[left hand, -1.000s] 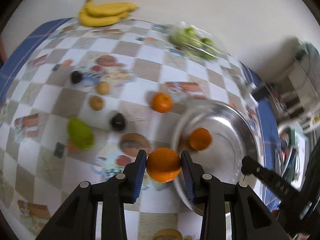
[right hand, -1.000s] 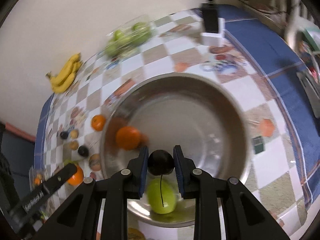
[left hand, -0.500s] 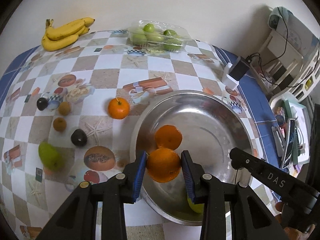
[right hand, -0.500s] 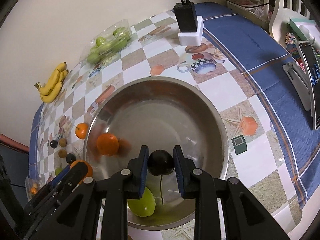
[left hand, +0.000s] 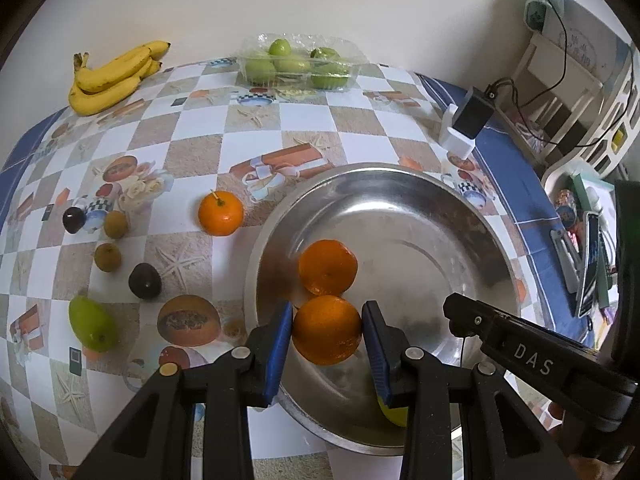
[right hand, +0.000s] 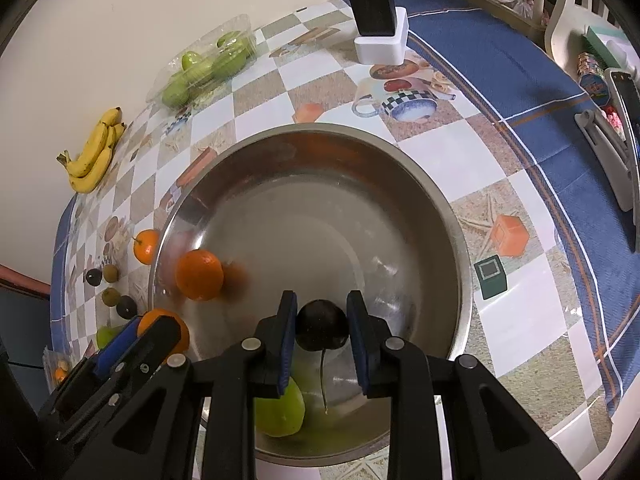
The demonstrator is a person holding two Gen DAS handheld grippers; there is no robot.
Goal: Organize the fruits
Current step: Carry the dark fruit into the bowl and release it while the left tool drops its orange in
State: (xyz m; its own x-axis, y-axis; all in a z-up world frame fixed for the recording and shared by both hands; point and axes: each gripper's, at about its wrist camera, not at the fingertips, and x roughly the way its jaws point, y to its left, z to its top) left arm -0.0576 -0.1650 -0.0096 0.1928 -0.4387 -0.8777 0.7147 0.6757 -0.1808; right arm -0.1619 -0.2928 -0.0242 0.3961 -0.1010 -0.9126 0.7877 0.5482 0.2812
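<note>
A: Which step? 
B: Dropping fruit in: left tongs [left hand: 327, 336] clamp an orange [left hand: 326, 330], right tongs [right hand: 322, 329] clamp a plum [right hand: 321, 330], both over the bowl [right hand: 448, 216] (1 orange inside).
A: Next? 
B: Lower, then release.
</note>
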